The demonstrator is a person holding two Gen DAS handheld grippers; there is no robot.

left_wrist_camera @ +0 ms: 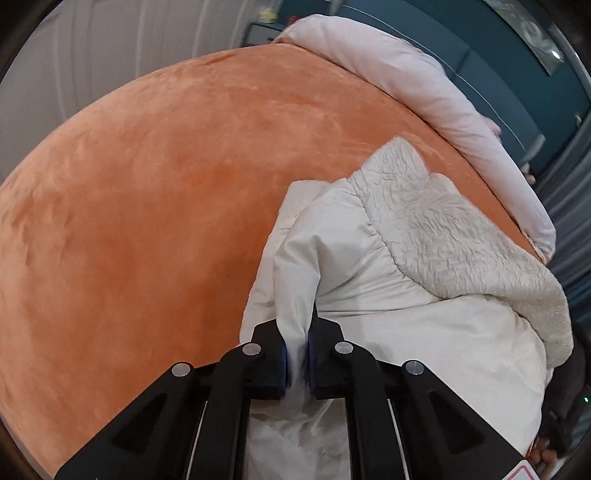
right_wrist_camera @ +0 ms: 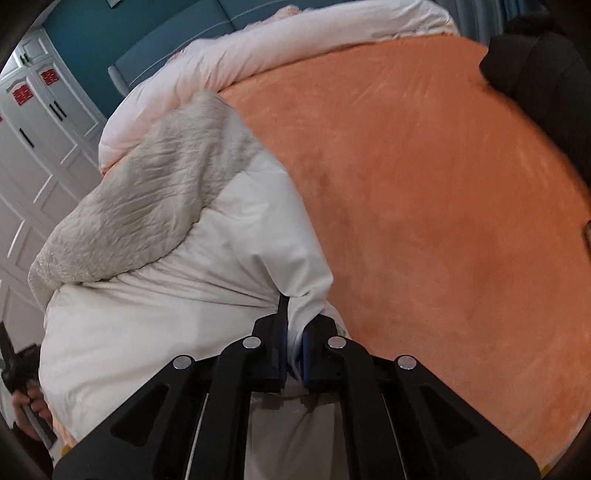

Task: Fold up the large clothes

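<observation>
Both claws are clamped down on fabric: the left claw [left_wrist_camera: 297, 354] is pinched shut on a fold of the big off-white padded jacket with a crinkly fleece-lined hood [left_wrist_camera: 406, 266], and the right claw [right_wrist_camera: 293, 354] is closed on another bunched bit of the same jacket [right_wrist_camera: 177, 266]. That jacket is spread over the orange velvety bed cover [left_wrist_camera: 147, 184], near one edge, with the hood flopped back toward the rolled-up pale pink duvet [left_wrist_camera: 424, 85] lying along the far side. White panelled wardrobe doors [right_wrist_camera: 33, 140] and a teal wall [right_wrist_camera: 147, 29] can be made out behind the bed [right_wrist_camera: 443, 184].
</observation>
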